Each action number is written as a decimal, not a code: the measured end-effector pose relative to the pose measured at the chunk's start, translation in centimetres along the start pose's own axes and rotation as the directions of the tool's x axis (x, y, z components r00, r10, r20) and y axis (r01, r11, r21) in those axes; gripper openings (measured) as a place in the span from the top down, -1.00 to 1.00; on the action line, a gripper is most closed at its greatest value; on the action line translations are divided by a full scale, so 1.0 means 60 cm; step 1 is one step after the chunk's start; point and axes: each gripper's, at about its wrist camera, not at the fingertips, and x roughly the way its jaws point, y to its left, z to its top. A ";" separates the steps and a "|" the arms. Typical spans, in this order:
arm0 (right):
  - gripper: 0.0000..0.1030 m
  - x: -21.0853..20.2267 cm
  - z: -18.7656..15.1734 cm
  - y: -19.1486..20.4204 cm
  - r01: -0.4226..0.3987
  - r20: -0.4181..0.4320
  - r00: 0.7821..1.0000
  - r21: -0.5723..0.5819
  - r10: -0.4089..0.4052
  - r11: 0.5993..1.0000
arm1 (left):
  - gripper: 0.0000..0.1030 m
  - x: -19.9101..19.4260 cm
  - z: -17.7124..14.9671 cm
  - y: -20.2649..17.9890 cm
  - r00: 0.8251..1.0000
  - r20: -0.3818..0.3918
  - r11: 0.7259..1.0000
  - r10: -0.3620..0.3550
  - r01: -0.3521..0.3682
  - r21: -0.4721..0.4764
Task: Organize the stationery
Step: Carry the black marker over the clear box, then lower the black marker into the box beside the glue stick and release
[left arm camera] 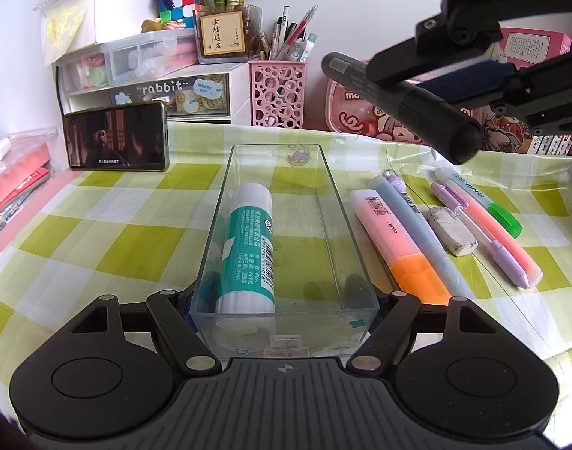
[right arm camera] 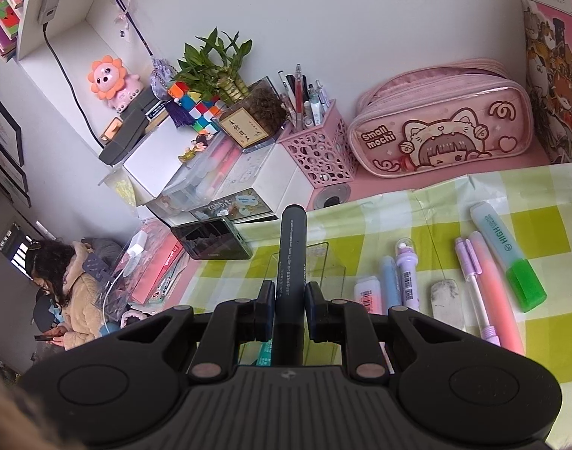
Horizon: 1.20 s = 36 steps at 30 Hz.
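While the tray (left arm camera: 286, 315) with the glue (left arm camera: 248, 247) is clamped by the left gripper (left arm camera: 284, 300), a black marker (right arm camera: 291, 262) is pinched in the right gripper (right arm camera: 289, 309) above.

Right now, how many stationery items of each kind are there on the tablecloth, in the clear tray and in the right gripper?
Highlighters: 3, orange, pink, green-capped
Pens: 2, blue, lilac
Eraser: 1
Glue stick, in the clear tray: 1
Black marker, in the right gripper: 1
Total: 8
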 end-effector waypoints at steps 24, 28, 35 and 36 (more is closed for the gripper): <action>0.34 0.105 0.009 0.050 -0.025 -0.182 0.983 -0.039 0.018 0.999 | -0.44 -0.003 -0.001 -0.001 1.000 0.002 1.000 -0.001 0.001 -0.002; 0.34 0.107 0.006 0.043 0.017 -0.189 0.982 -0.043 -0.025 0.999 | -0.44 -0.004 -0.001 -0.002 1.000 0.002 1.000 0.001 -0.001 -0.001; 0.33 0.139 -0.009 0.045 0.044 -0.260 0.964 -0.077 -0.063 0.996 | -0.45 -0.004 -0.001 -0.002 1.000 0.002 1.000 0.001 -0.001 -0.001; 0.33 0.142 -0.010 0.044 0.047 -0.266 0.962 -0.077 -0.066 0.996 | -0.45 -0.004 -0.001 -0.002 1.000 0.002 1.000 0.001 -0.001 -0.002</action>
